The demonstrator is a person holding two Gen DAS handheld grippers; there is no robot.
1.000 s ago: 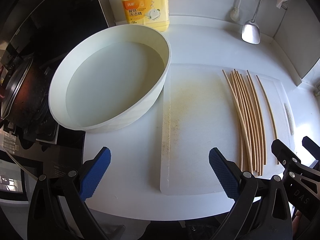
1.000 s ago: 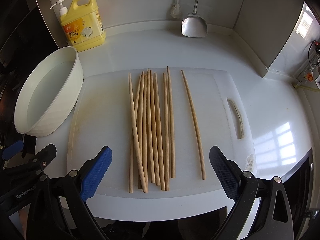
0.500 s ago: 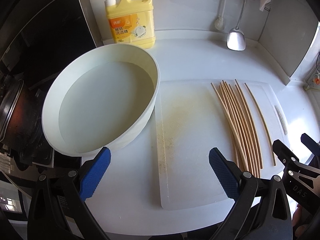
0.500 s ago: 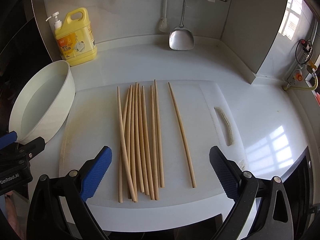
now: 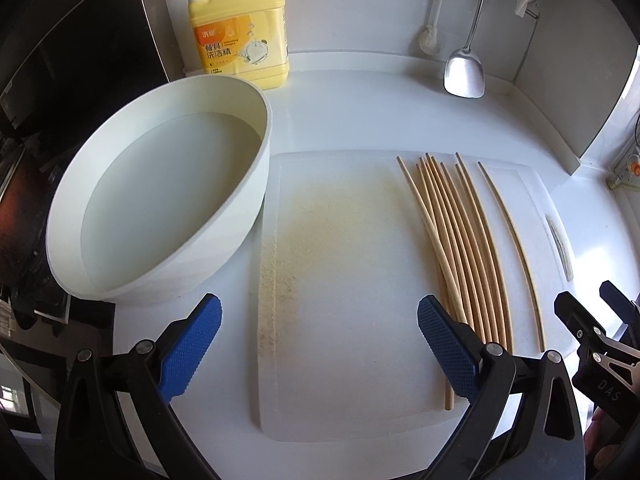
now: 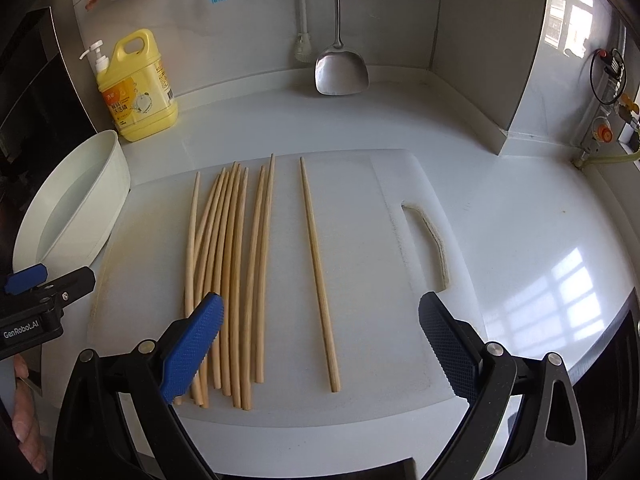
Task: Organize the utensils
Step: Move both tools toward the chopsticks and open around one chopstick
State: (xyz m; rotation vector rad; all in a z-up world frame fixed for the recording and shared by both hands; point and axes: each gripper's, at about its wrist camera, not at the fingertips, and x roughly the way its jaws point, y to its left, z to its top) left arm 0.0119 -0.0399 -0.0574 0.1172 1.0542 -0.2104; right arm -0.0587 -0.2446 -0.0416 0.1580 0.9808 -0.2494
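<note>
Several wooden chopsticks (image 6: pixel 232 280) lie bunched side by side on a white cutting board (image 6: pixel 372 280); one single chopstick (image 6: pixel 318 272) lies apart to their right. In the left wrist view the bunch (image 5: pixel 456 240) is on the board's right part (image 5: pixel 344 280). My left gripper (image 5: pixel 320 344) is open and empty above the board's near edge, left of the chopsticks. My right gripper (image 6: pixel 320 344) is open and empty above the near ends of the chopsticks; it shows at the right edge of the left view.
A white basin of water (image 5: pixel 160 208) stands left of the board. A yellow detergent bottle (image 5: pixel 240 28) stands by the back wall. A steel spatula (image 6: pixel 340 68) hangs at the back. A stove (image 5: pixel 24 208) is far left.
Both grippers have pulled back and up, so the chopsticks, board and back wall show further away. Nothing on the board moved. Both stay open.
</note>
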